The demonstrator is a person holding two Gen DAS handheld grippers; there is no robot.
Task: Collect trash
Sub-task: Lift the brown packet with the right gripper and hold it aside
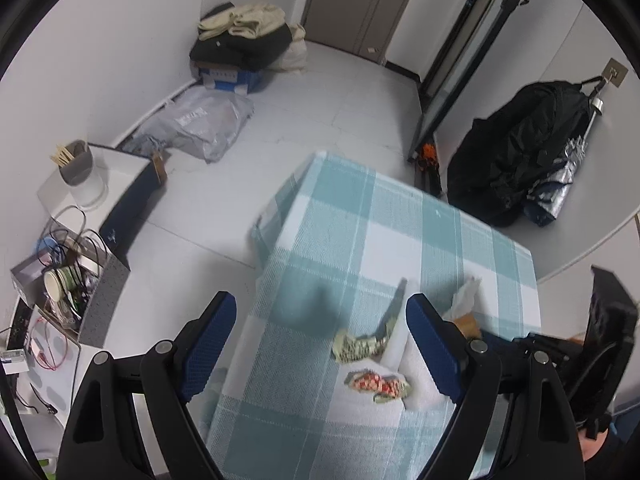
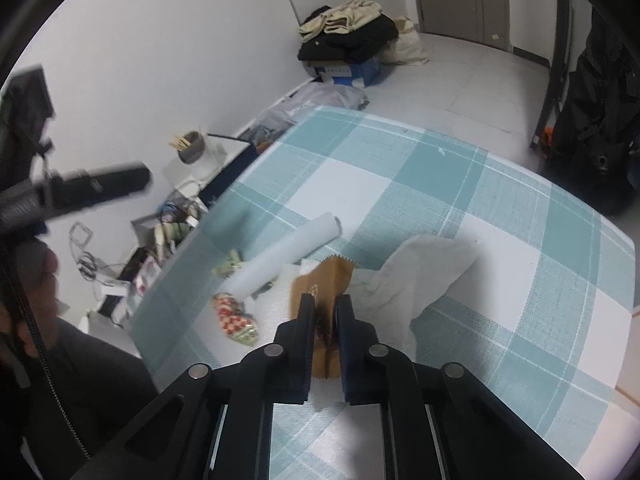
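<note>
A table with a teal-and-white checked cloth (image 1: 360, 220) carries the trash. In the left wrist view a green patterned wrapper (image 1: 360, 346) and a red-and-white wrapper (image 1: 378, 386) lie between the wide-apart fingers of my left gripper (image 1: 320, 298), which is open and holds nothing. My right gripper (image 2: 325, 300) is shut on a brown paper bag (image 2: 324, 276), lifted slightly off the checked cloth (image 2: 440, 168). A crumpled white tissue (image 2: 420, 272) lies right beside the bag. A white paper roll (image 2: 288, 252) and the red-and-white wrapper (image 2: 232, 316) lie to its left.
On the floor left of the table are a white side stand with a grey cup of sticks (image 1: 76, 164), a box of cables and cups (image 1: 68, 280), a plastic bag (image 1: 200, 124) and piled clothes on a blue box (image 1: 240, 40). A black bag (image 1: 520, 148) hangs on the right wall.
</note>
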